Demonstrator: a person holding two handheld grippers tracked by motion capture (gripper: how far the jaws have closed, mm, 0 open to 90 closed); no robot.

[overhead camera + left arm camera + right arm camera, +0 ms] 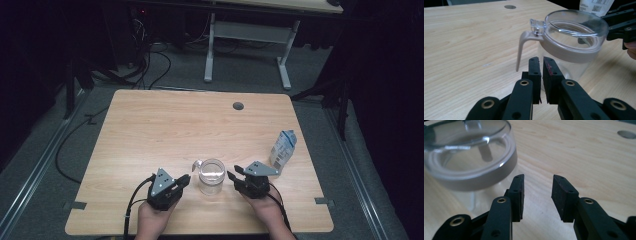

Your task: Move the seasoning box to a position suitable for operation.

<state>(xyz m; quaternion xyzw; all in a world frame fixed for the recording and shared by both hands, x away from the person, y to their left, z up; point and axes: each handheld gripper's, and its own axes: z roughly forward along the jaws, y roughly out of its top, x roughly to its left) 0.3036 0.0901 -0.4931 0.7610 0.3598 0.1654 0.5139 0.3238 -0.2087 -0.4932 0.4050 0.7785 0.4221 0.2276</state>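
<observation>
From the high view I see a clear jug (211, 176) near the table's (150, 130) front edge, between my left gripper (183, 181) and right gripper (233, 176); a carton (283, 149) stands just beyond the right one. In the left gripper view, my jaws sit nearly closed on nothing, just short of the jug's handle (522, 47). In the right gripper view, my jaws gape beside the jug, seemingly not touching.

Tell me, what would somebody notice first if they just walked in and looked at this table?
Probably the clear jar with its beige band and see-through lid, near the front edge of the wooden table. The left gripper and right gripper sit on either side of it, and a small carton stands at the right.
</observation>
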